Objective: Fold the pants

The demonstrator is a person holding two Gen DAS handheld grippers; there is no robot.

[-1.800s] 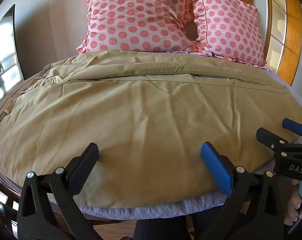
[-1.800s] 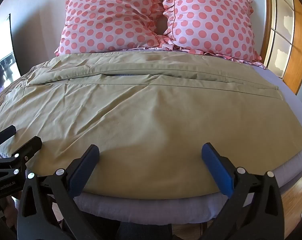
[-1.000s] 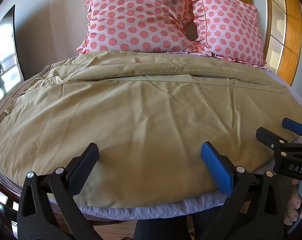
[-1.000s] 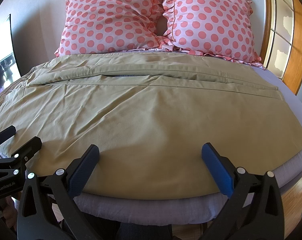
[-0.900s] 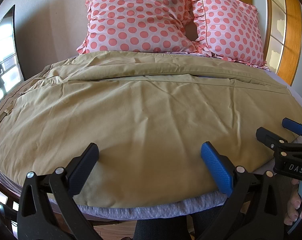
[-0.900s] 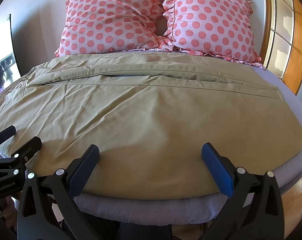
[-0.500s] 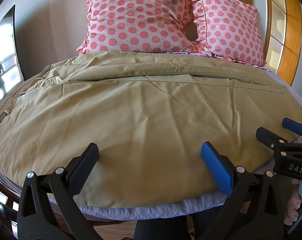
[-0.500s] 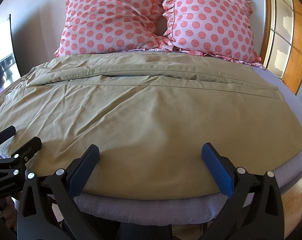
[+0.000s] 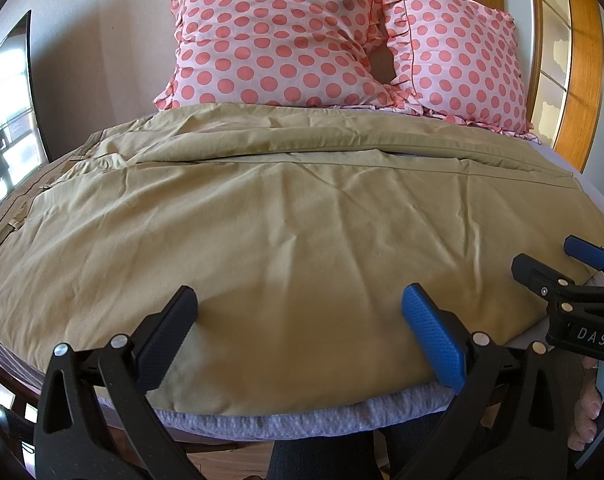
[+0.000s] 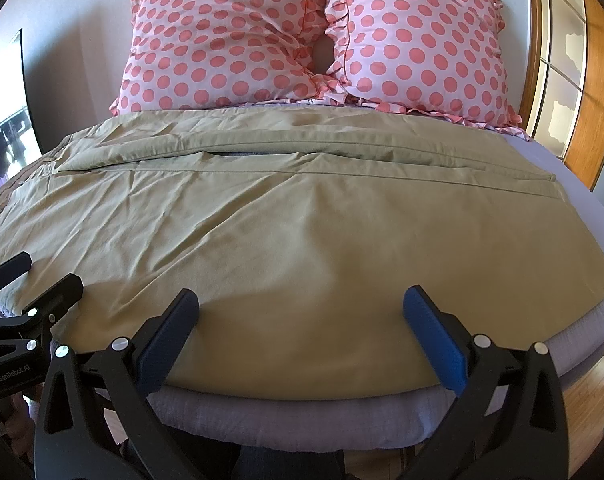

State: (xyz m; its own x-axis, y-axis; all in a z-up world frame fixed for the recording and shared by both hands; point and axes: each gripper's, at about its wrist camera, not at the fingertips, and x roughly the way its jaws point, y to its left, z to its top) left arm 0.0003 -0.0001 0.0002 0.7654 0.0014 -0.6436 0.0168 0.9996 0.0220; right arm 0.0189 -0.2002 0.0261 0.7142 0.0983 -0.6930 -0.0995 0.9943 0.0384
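Note:
Khaki pants [image 9: 286, 232] lie spread flat across the bed, waistband at the left, leg hems at the right; they also show in the right wrist view [image 10: 302, 240]. My left gripper [image 9: 302, 312] is open and empty, hovering over the pants' near edge. My right gripper [image 10: 302, 312] is open and empty over the same edge, further right. The right gripper [image 9: 558, 264] shows at the right of the left wrist view; the left gripper [image 10: 34, 276] shows at the left of the right wrist view.
Two pink polka-dot pillows [image 9: 278, 40] [image 10: 418, 44] lean against the wall at the bed's head. The grey sheet edge [image 9: 302, 420] runs along the near side. A wooden-framed door [image 10: 574, 80] stands at the right, a window [image 9: 6, 120] at the left.

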